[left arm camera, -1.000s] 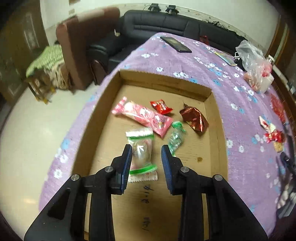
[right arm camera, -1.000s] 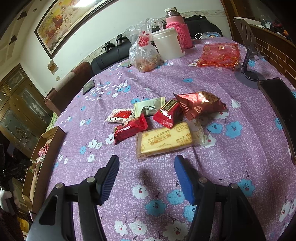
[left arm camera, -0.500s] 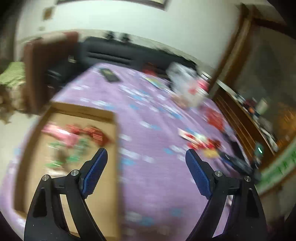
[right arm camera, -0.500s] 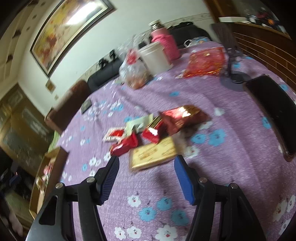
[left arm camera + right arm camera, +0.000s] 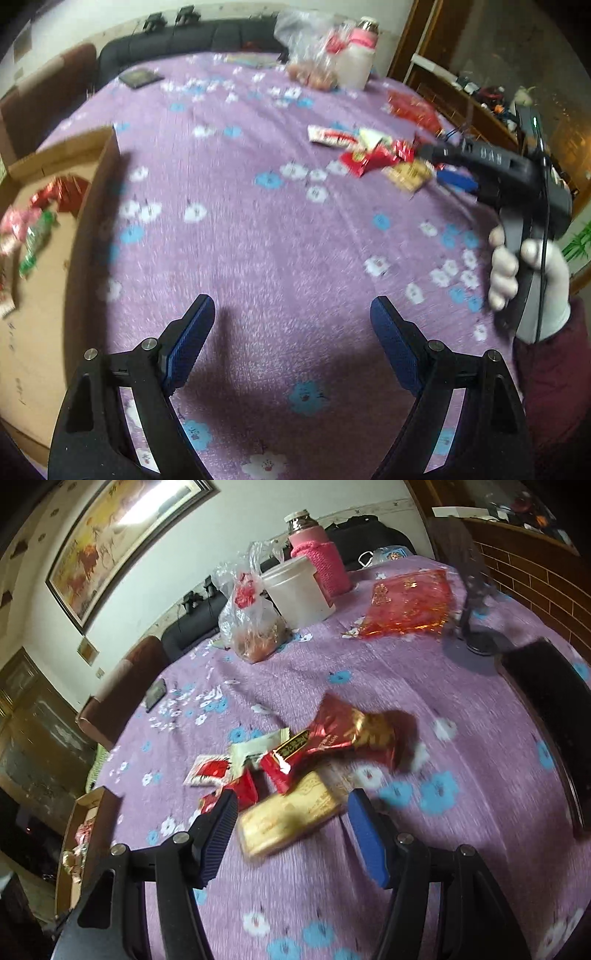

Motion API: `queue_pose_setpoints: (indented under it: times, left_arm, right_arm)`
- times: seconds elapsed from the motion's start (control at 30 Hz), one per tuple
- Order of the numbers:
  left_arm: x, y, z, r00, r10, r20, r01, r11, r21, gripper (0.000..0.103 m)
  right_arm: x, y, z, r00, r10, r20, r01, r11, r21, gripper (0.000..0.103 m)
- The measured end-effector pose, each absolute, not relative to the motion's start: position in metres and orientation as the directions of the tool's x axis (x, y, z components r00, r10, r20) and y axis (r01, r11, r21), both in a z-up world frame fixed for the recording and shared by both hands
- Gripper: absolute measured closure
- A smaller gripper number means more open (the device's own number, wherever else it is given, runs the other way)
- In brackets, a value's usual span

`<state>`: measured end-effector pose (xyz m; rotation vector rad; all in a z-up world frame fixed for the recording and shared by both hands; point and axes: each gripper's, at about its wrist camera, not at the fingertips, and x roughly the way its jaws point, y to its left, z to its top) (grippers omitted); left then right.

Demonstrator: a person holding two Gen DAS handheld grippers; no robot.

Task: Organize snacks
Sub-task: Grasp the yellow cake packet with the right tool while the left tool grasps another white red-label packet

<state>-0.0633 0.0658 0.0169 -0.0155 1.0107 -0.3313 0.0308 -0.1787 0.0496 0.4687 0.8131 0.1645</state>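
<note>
Left gripper (image 5: 291, 332): jaws spread wide, nothing between, over purple tablecloth (image 5: 258, 240). Right gripper (image 5: 291, 823): jaws apart, yellow biscuit pack (image 5: 288, 818) lying between, untouched. Beyond: snack pile (image 5: 295, 753), mid-table. Far left: cardboard box (image 5: 99, 177) holding snacks.

A home living room: a black leather sofa (image 5: 192, 35) and brown armchair (image 5: 125, 686) by a table under a purple flowered cloth (image 5: 258, 192), a large framed horse painting (image 5: 122, 528) on the white wall.
</note>
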Motion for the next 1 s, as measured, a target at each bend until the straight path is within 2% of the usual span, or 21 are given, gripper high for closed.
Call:
queue_pose_setpoints:
  times: [0.17,0.3,0.33,0.47,0.67,0.77,0.8,0.87,0.93,1.0]
  left_arm:
    - [-0.064,0.068,0.010,0.479,-0.292,-0.827,0.248,0.950,-0.192,0.016]
    - [-0.065,0.074,0.009,0.494,-0.329,-0.805,0.234,0.942,-0.241,0.015]
    - [-0.066,0.075,0.008,0.495,-0.337,-0.801,0.237,0.939,-0.248,0.014]
    - [-0.063,0.076,0.009,0.475,-0.402,-0.783,0.269,0.913,-0.306,0.001]
    - [-0.064,0.060,0.008,0.464,-0.325,-0.824,0.298,0.933,-0.201,0.001]
    - [-0.065,0.056,0.006,0.466,-0.304,-0.831,0.300,0.938,-0.174,0.001]
    - [-0.065,0.057,0.006,0.466,-0.307,-0.830,0.300,0.937,-0.178,0.001]
    - [-0.066,0.061,0.006,0.468,-0.325,-0.822,0.297,0.934,-0.200,0.001]
    - [-0.065,0.065,0.007,0.470,-0.344,-0.812,0.293,0.929,-0.224,0.001]
    - [-0.065,0.067,0.007,0.472,-0.352,-0.808,0.291,0.928,-0.234,0.001]
  right_arm:
    - [0.048,-0.153,0.044,0.620,0.376,-0.689,-0.048,0.894,0.445,0.036]
    - [0.052,-0.124,0.040,0.450,0.641,-0.622,-0.255,0.760,0.598,0.036]
    - [0.051,-0.122,0.041,0.434,0.670,-0.602,-0.271,0.734,0.622,0.036]
    - [0.049,-0.123,0.048,0.530,0.479,-0.699,-0.144,0.864,0.483,0.036]
    - [0.067,-0.101,0.052,0.563,0.318,-0.763,-0.022,0.929,0.371,0.036]
    - [0.079,-0.083,0.048,0.572,0.210,-0.793,0.021,0.963,0.270,0.049]
    - [0.078,-0.080,0.048,0.597,0.168,-0.785,0.032,0.972,0.232,0.063]
    - [0.072,-0.084,0.047,0.605,0.173,-0.777,0.029,0.970,0.239,0.073]
    - [0.065,-0.096,0.049,0.602,0.186,-0.777,0.029,0.967,0.254,0.096]
    - [0.057,-0.110,0.049,0.587,0.174,-0.791,0.035,0.970,0.240,0.096]
